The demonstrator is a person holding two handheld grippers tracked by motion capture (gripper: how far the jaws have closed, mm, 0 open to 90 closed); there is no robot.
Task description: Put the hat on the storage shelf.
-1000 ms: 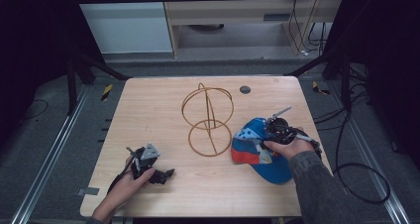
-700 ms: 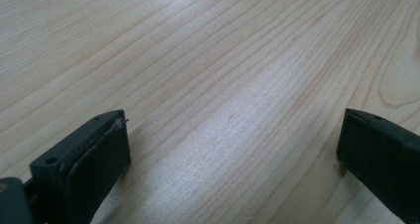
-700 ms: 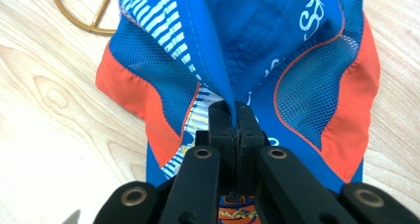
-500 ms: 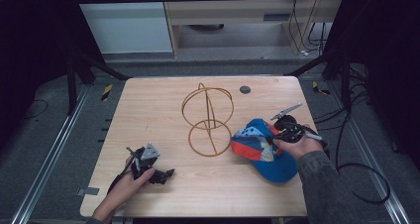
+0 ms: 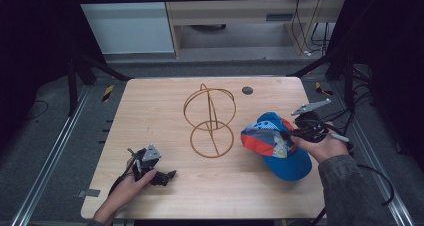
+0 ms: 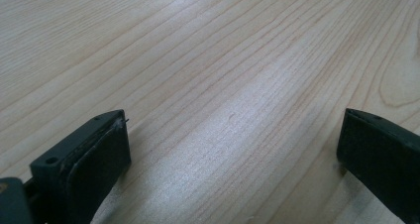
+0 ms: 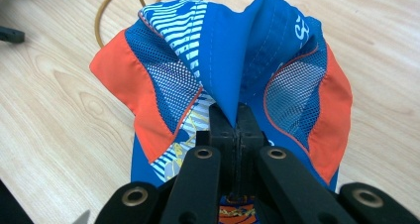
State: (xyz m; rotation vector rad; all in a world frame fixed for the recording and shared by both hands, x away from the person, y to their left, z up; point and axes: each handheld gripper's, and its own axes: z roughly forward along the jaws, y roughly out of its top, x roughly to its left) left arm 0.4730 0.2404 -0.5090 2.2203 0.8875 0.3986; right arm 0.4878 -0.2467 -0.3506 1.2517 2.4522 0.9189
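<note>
Grasping is done: right gripper (image 7: 233, 130) jaws pinch a fold of the blue-and-orange mesh fabric cap (image 5: 276, 145) beside the gold wire stand (image 5: 209, 120), placing remains, while left gripper (image 5: 150, 167) jaws gape empty

table (image 5: 150, 101): light wood | wire stand (image 5: 209, 120): gold, mid-table | black disc (image 5: 247, 90): far edge

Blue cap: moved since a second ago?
Yes. The blue cap, pinched by the right gripper, has tipped up, crown nearer the wire stand.
</note>
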